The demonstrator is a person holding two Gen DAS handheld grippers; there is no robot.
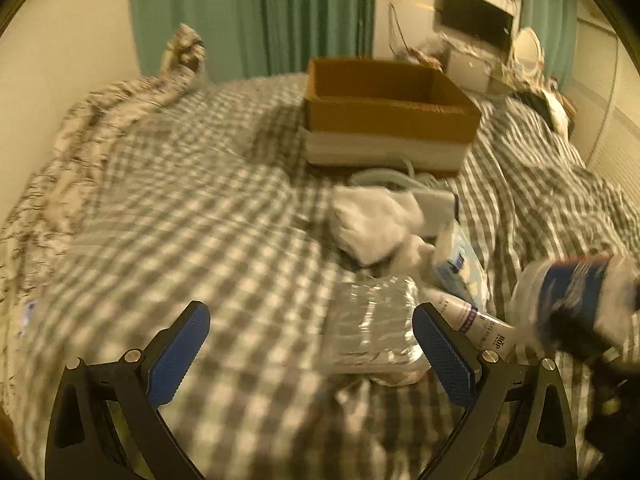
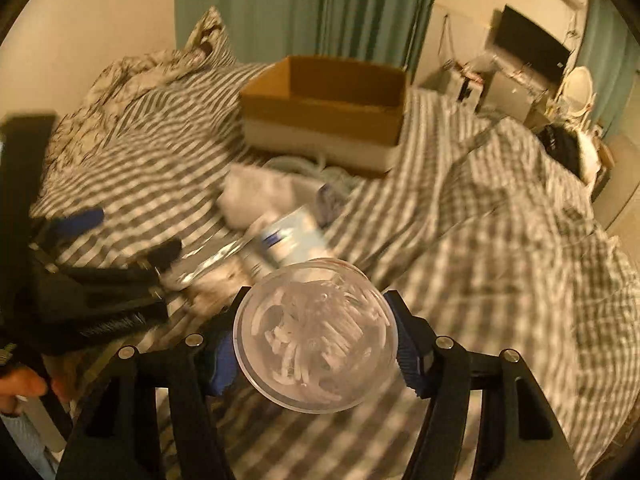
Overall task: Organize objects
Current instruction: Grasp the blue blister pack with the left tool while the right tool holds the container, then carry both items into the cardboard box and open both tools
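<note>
While right tool (image 2: 316, 336) clamps clear round container (image 2: 316, 330) above bed (image 2: 500, 264) — left tool (image 1: 310, 350) gapes wide, empty, near foil pack (image 1: 372, 332).

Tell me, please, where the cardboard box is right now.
The cardboard box sits open on the checked bedspread, centre-back in both views, before the green curtain.

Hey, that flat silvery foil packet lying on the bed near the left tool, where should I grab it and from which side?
Judging by its pose, take the silver foil packet by its near-left edge. It lies flat on the checked bedspread, so come in low from the left, where bare cover gives room. Its right side is crowded by a white tube. The left tool is open and holds nothing.
</note>
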